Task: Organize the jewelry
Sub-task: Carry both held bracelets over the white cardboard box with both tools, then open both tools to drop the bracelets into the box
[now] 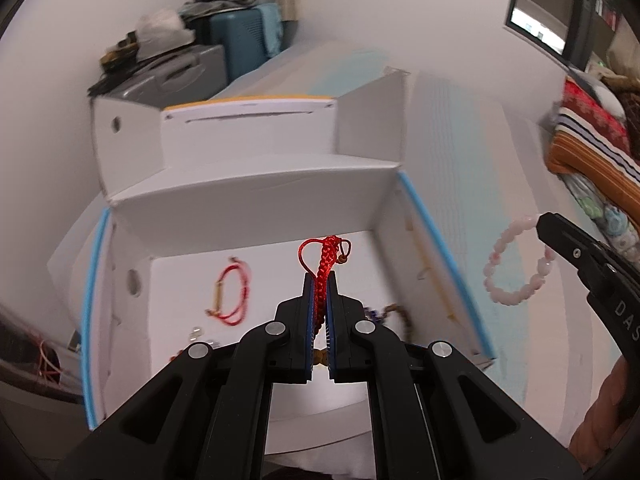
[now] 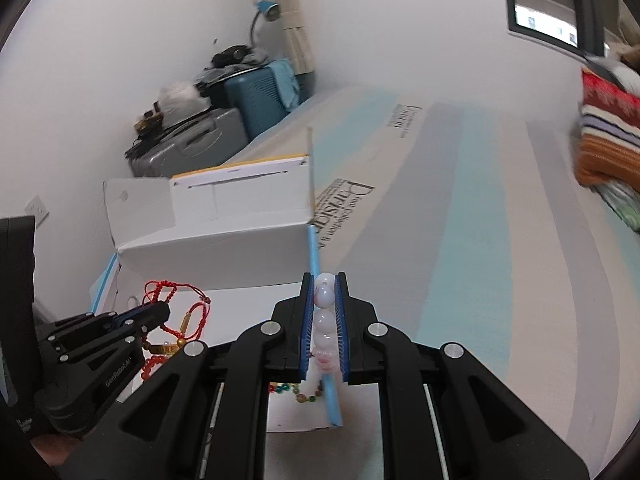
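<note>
Left claw (image 1: 319,280) | clamps braided red bracelet (image 1: 326,260) | looped, beaded ends

Hidden and blurred parts

The fingers (image 1: 320,304) cover the red braided bracelet's (image 1: 326,264) lower length; the striped blanket (image 2: 604,136) is motion-blurred and edge-cropped.

Plain white walls (image 2: 400,32). Dark-framed window (image 2: 548,4) top right, daylight outside. Far corner: teal hard-shell suitcase (image 2: 256,104) beside grey hard-shell suitcase (image 2: 192,148), clutter piled on both. Blue gooseneck desk lamp (image 2: 267,9) behind. Pastel-striped mattress (image 2: 480,220), striped folded blankets (image 2: 604,140) at right.
</note>
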`<act>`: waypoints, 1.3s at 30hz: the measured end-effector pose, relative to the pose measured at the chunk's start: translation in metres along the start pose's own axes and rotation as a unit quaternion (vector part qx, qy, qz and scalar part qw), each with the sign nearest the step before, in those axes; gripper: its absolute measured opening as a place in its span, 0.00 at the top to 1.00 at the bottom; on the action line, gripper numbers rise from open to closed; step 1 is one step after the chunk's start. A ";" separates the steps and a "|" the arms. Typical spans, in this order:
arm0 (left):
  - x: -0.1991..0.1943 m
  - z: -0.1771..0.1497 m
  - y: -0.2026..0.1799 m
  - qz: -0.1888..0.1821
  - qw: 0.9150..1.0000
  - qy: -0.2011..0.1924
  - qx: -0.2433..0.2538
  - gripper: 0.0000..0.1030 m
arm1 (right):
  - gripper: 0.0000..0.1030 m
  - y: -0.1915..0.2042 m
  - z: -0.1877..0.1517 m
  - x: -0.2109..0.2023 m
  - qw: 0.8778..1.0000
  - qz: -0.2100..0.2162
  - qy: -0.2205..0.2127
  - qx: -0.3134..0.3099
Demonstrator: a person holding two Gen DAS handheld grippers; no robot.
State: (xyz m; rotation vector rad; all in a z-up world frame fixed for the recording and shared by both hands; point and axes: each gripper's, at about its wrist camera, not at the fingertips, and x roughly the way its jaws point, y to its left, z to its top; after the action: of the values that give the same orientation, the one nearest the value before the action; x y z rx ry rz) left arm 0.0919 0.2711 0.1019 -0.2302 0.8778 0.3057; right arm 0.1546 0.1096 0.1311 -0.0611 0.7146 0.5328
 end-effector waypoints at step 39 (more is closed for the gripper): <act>0.055 -0.033 0.090 0.055 0.994 0.072 -0.058 0.90 | 0.89 0.084 -0.052 0.110 0.990 0.014 0.124 -0.072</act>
State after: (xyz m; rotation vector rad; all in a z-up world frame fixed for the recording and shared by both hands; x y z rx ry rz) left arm 0.0692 0.3539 0.0323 -0.3155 1.0187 0.4472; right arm 0.1520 0.2190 0.0318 -0.2560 0.9202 0.6085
